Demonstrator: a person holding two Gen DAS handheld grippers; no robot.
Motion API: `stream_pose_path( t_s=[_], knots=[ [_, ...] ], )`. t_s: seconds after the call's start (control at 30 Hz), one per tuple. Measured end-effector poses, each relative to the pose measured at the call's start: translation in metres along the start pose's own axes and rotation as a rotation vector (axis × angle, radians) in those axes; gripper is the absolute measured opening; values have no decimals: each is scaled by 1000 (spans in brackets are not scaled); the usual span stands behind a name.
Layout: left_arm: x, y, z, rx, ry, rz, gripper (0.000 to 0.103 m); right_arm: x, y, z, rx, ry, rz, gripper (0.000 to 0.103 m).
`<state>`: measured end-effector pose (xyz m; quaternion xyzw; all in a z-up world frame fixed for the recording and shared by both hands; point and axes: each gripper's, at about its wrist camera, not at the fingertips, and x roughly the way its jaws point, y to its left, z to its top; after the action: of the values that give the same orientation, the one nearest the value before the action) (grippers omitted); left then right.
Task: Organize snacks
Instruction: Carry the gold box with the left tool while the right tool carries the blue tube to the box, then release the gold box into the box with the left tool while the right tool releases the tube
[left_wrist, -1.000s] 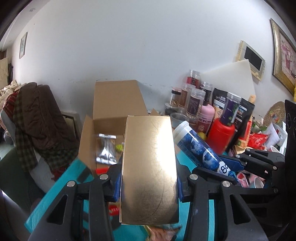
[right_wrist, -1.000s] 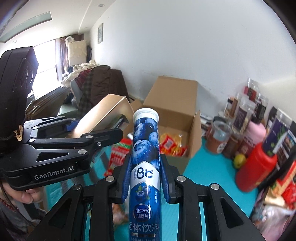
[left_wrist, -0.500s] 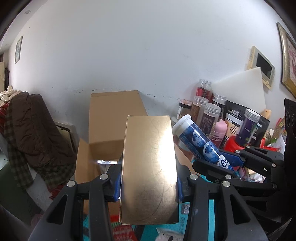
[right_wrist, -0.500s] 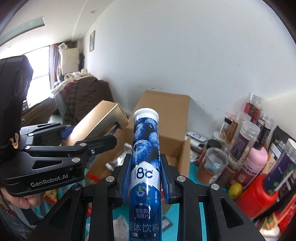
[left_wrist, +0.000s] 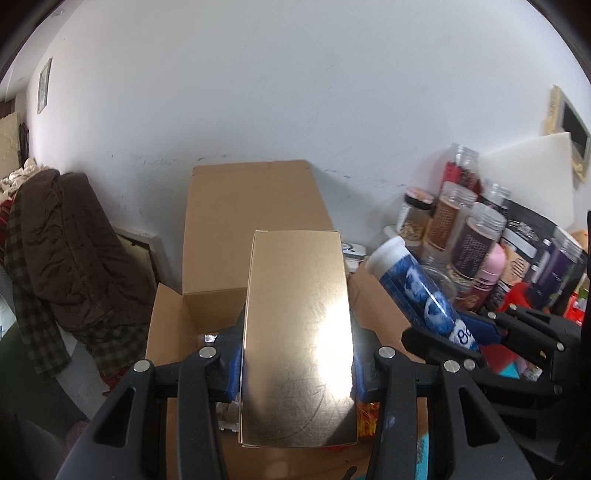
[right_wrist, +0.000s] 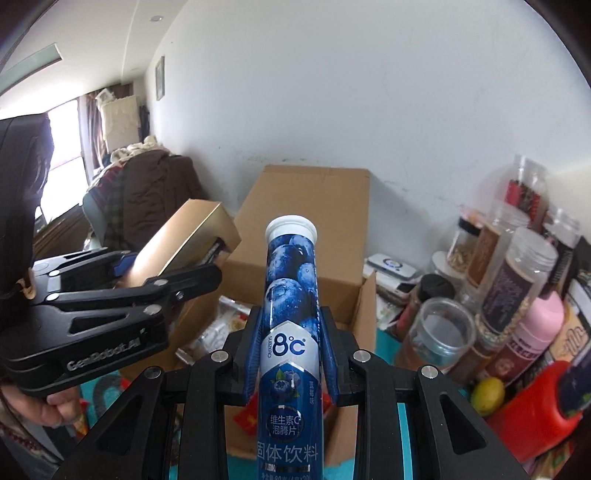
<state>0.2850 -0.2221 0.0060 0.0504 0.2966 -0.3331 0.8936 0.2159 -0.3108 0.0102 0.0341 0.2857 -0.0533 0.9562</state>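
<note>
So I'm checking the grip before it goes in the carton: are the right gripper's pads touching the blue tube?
Touching. The right wrist view shows the right gripper with both blue pads pressed against the blue tube.

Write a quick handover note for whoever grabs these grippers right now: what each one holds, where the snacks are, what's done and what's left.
Left hand-held gripper: shut on the gold box, held over the open cardboard box.
Right hand-held gripper: shut on the blue blueberry tube, white cap pointing at the same box.
Done: some snack packets already lie inside the box.
Left: lower and release both items into the box. Jars and bottles stand to its right on the teal mat.
</note>
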Motion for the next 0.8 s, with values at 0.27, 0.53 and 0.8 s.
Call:
stream_pose_path(
  t_s=[0.27, 0.53, 0.8],
  knots=[
    [42, 13, -15, -18, 85, 1, 44, 37, -13, -7, 50, 68, 43, 29],
    [77, 10, -31, -1, 201, 10, 44, 72, -26, -29, 76, 183, 36, 29],
    [91, 7, -39, 26, 265, 52, 44, 77, -21, -33, 41, 200, -18, 29]
  ],
)
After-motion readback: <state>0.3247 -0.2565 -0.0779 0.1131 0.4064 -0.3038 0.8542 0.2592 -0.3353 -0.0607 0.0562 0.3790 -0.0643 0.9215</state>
